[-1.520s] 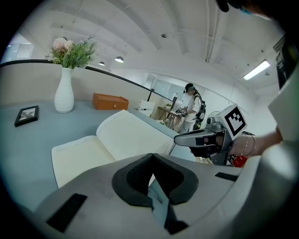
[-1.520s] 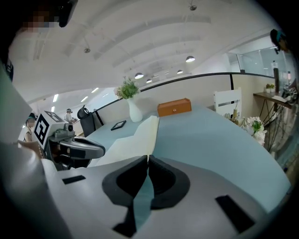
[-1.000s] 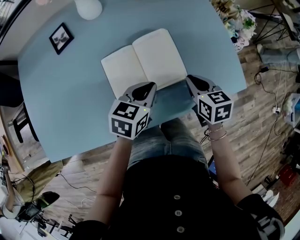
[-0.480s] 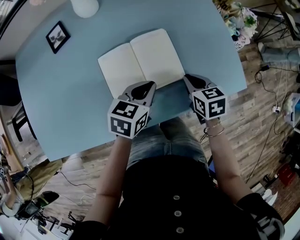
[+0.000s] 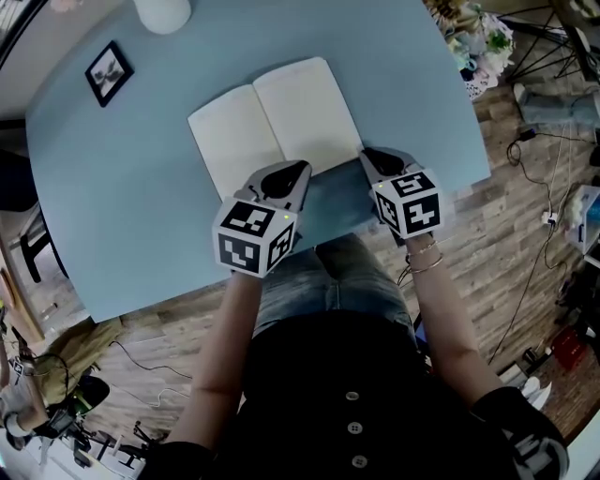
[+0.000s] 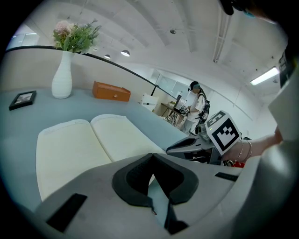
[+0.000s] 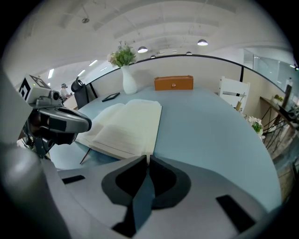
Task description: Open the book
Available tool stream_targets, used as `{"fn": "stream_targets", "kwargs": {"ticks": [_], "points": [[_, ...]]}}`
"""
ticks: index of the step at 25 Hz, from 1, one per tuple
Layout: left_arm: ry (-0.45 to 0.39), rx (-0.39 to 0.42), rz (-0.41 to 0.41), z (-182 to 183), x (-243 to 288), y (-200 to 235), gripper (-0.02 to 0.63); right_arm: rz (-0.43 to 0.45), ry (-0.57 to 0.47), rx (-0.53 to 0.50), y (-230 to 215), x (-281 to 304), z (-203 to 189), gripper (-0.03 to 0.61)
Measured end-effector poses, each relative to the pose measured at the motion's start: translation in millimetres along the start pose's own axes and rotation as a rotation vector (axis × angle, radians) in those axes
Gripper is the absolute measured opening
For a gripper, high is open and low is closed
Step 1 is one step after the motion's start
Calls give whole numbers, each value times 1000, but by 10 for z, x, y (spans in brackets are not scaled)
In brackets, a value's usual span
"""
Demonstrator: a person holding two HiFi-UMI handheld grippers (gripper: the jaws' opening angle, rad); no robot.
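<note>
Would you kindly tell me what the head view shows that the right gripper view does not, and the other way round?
Only the head view shows the person's black shirt, jeans and the wooden floor. Only the right gripper view shows the orange box and the ceiling lights. Both show the open book, the blue table, the left gripper, the picture frame and the white vase.
</note>
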State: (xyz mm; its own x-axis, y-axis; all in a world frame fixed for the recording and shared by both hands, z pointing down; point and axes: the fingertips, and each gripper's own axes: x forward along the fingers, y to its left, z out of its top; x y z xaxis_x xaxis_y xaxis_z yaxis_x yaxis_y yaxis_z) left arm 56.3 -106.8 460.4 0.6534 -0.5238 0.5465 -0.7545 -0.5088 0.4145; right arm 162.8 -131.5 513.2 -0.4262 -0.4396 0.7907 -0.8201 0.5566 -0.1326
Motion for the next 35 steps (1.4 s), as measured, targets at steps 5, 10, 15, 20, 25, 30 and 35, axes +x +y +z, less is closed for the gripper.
{"fn": "stream_targets", "kwargs": {"ticks": [5, 10, 15, 20, 25, 30, 35], "points": [[-1, -1, 4, 1, -20, -8, 12, -27, 10, -41, -9, -11, -11, 23], [-10, -1, 11, -6, -53, -20, 11, -45, -4, -31, -36, -49, -28, 32], [-22, 0, 27, -11, -158, 18, 11, -71, -40, -37, -25, -145, 57, 43], [-44, -1, 57, 15, -290, 88, 12, -63, -98, -56, 58, -267, 238, 50], [-76, -31, 99, 66, -477, 232, 12, -26, -163, -80, 238, -376, 512, 51], [-104, -25, 110, 142, -636, 266, 12, 39, -237, -106, 532, -479, 814, 51], [-149, -38, 88, 292, -813, 264, 11, 90, -296, -124, 766, -562, 1053, 49]]}}
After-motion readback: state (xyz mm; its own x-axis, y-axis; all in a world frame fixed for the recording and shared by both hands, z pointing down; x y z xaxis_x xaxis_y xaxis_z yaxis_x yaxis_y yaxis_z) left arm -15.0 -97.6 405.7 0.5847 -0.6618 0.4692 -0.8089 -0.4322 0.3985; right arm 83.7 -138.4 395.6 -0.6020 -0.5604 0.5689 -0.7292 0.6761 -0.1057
